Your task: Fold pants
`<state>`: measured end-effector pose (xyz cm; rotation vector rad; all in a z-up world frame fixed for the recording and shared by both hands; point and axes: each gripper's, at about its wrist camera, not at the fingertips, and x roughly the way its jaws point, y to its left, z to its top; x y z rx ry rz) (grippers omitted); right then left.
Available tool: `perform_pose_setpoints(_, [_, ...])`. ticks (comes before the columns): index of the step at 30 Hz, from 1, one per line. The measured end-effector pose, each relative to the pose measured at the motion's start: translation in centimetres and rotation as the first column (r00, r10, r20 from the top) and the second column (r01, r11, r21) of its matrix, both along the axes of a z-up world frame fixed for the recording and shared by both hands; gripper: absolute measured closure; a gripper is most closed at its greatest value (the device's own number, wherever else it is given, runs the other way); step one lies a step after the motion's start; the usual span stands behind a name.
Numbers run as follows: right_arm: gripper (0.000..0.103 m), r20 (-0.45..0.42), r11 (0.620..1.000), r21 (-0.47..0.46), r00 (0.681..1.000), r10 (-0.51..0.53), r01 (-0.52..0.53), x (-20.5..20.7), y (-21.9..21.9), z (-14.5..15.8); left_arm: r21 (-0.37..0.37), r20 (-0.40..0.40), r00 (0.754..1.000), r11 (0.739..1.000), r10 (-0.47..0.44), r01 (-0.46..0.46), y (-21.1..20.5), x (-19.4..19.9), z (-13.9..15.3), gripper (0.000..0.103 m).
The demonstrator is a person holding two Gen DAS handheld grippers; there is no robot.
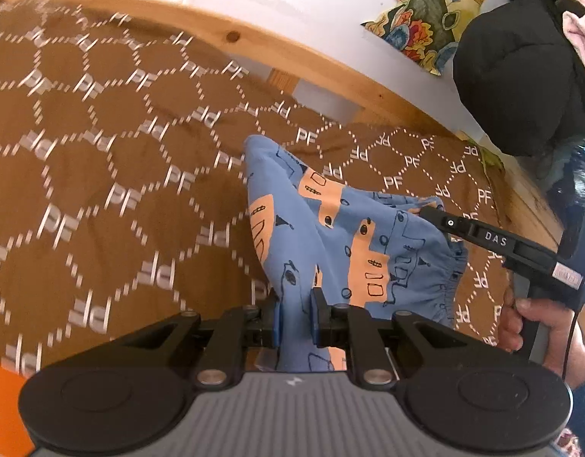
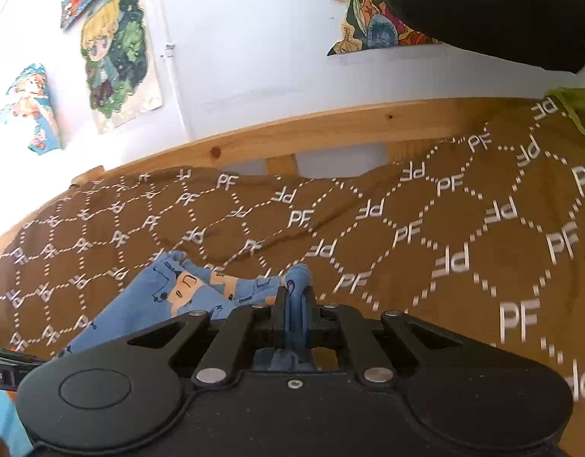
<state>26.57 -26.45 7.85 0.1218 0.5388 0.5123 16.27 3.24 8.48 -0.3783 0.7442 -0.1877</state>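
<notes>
So the pants (image 1: 342, 228) are little blue ones with orange patches and black doodles all over, and they're hanging between the 2 tools above the bed instead of lying flat. The left gripper (image 1: 295, 314) has its jaws drawn in narrow with a bunched fold of the blue cloth pinched between the blue pads, and the fabric spreads away from it toward 12 o'clock in the left camera's view. Off at about 3 o'clock in that same view you can see the right gripper (image 1: 431, 211) poking in from the side, black with "DAS" printed on one finger, its tip touching the cloth near the gathered elastic waistband (image 1: 454, 278), and a hand (image 1: 521, 320) wrapped around its handle. From the right camera, that gripper (image 2: 294, 314) is squeezed nearly closed on a thin wad of blue cloth, and the rest of the pants (image 2: 170, 297) trails away toward 9 o'clock. Under all of it is a brown bedspread (image 1: 113, 175) covered in white dotted hexagons and "PF" letters, a bit wrinkled. A wooden bed rail (image 2: 330, 129) runs along the far edge against a white wall (image 2: 246, 38) with cartoon posters (image 2: 117, 53) stuck up at 11 o'clock. There's a black puffy jacket (image 1: 517, 72) hanging at 2 o'clock in the left view, with something pink (image 1: 580, 26) beside it.
</notes>
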Motion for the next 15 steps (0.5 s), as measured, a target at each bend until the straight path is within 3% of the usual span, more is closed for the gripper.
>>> perform_pose_setpoints(7, [0.098,-0.034,0.999,-0.045,0.999,-0.002,0.0,4.2,0.4,-0.7,0.001,-0.011,1.0,1.0,0.01,-0.01,-0.2,3.0,-1.3,0.087])
perform_pose_setpoints(13, [0.098,-0.074,0.997,-0.078,0.997,0.014,-0.02,4.9,0.6,-2.4,0.01,-0.055,0.998,1.0,0.013,-0.012,-0.2,3.7,-2.9,0.087])
perform_pose_setpoints(15, [0.093,-0.081,0.996,-0.086,0.997,0.009,-0.016,4.9,0.6,-2.7,0.012,-0.063,0.998,1.0,0.013,-0.012,-0.2,3.8,-3.2,0.086])
